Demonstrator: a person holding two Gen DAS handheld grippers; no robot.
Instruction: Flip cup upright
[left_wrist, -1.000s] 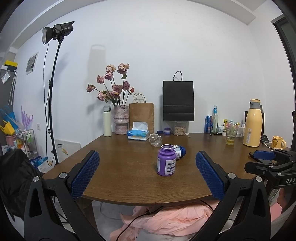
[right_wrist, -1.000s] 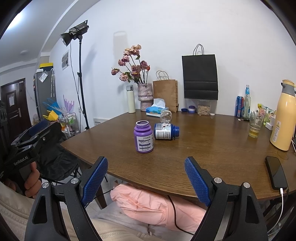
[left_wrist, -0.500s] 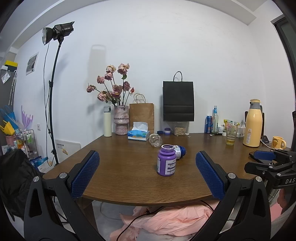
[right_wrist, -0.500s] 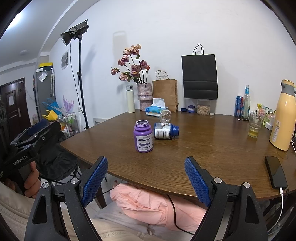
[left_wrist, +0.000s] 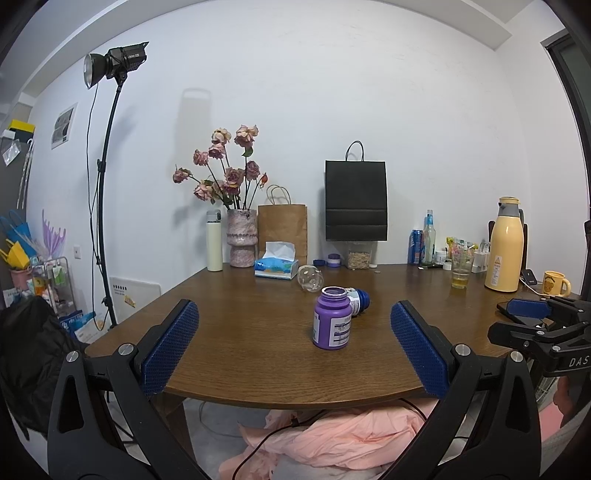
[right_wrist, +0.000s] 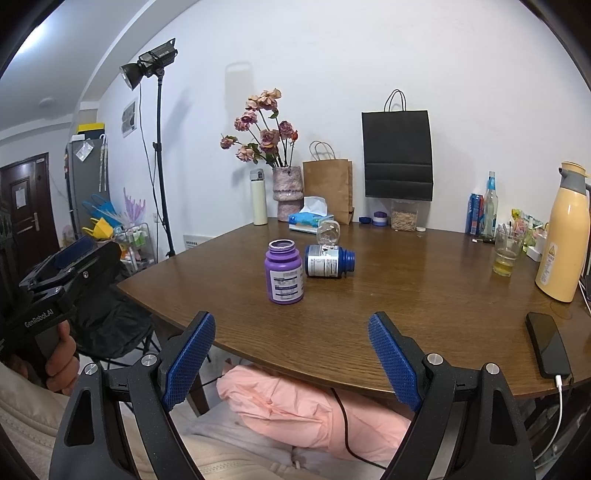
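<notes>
A small clear glass cup lies tipped on the brown table, behind two bottles. A purple bottle stands upright and open-topped. A blue bottle lies on its side just behind it. My left gripper is open, held short of the table's front edge, nothing between its fingers. My right gripper is open too, before the front edge, well clear of the cup. Each gripper shows at the other view's side.
Along the back stand a flower vase, white flask, tissue box, brown and black paper bags. A yellow thermos, a glass with yellow liquid, a phone and a mug are at the right. Pink cloth lies under the table.
</notes>
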